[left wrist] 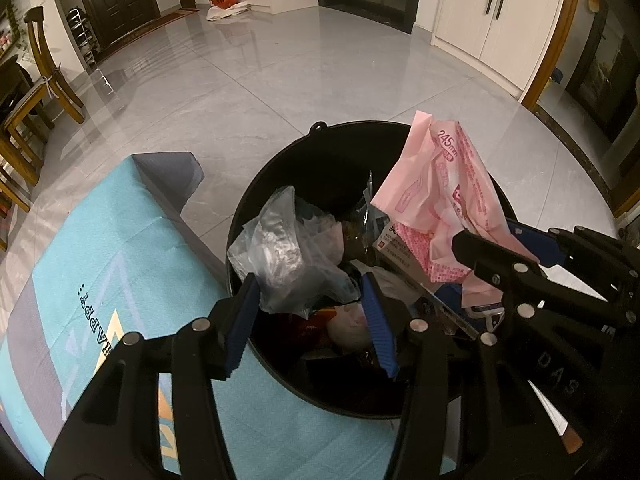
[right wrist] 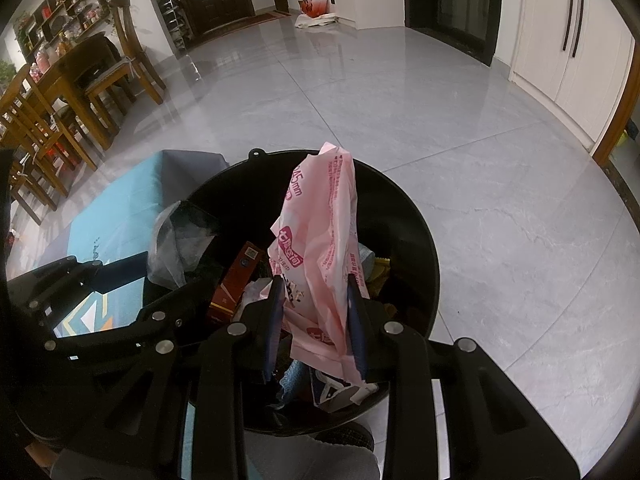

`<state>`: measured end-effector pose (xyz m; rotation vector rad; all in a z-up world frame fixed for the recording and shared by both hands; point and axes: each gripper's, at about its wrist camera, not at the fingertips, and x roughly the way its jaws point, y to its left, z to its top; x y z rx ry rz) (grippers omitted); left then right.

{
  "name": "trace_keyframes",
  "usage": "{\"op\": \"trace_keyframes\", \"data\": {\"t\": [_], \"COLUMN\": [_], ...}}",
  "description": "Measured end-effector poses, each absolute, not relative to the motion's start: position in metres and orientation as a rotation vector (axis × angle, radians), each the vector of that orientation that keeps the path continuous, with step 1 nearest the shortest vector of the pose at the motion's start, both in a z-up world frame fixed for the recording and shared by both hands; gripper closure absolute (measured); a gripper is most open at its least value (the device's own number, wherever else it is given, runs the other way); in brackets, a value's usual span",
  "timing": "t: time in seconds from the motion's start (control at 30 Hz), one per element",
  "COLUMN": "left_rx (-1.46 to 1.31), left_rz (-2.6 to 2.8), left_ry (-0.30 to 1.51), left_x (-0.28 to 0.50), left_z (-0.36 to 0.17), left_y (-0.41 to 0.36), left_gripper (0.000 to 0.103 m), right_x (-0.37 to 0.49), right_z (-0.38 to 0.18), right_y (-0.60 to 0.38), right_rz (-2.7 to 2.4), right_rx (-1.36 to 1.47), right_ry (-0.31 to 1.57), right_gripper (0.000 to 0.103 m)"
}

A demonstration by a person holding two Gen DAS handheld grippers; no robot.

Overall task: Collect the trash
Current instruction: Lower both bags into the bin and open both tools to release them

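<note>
A black round trash bin (left wrist: 276, 168) (right wrist: 404, 216) stands on the floor right below both grippers, holding several bits of trash. My left gripper (left wrist: 310, 316) is shut on a crumpled clear plastic bag (left wrist: 288, 248) (right wrist: 176, 248) over the bin's left side. The bag spans the gap between the blue pads. My right gripper (right wrist: 316, 316) (left wrist: 500, 252) is shut on a pink printed wrapper (right wrist: 320, 240) (left wrist: 440, 184), which stands upright over the bin's right side. In the right wrist view the left gripper (right wrist: 168, 280) reaches in from the left.
A teal patterned cloth surface (left wrist: 100, 248) (right wrist: 116, 216) borders the bin on the left. A red-brown carton (right wrist: 236, 284) and papers lie inside the bin. Wooden chairs (right wrist: 128, 52) and a table stand at far left; glossy grey floor tiles (right wrist: 500, 200) stretch beyond, with white cabinets (right wrist: 560, 48) at right.
</note>
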<state>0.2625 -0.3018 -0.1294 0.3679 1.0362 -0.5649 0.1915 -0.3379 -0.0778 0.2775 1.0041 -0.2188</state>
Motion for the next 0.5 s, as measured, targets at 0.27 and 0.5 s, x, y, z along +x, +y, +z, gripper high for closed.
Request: {"op": "trace_keyframes", "data": {"t": [0.27, 0.5], "left_rx": [0.366, 0.365], "left_rz": [-0.564, -0.565], "left_ry": [1.040, 1.042], "left_x": [0.2632, 0.2636], "left_z": [-0.1298, -0.1307], "left_y": [-0.2997, -0.2997], "left_gripper": [0.048, 0.048], "right_x": [0.1911, 0.1915], "right_z": [-0.0822, -0.0829], "right_y": [-0.3393, -0.3398], "right_rz": [-0.222, -0.222], "right_rx": [0.277, 0.279], "right_ry": [1.008, 1.008], "right_gripper": [0.072, 0.072]}}
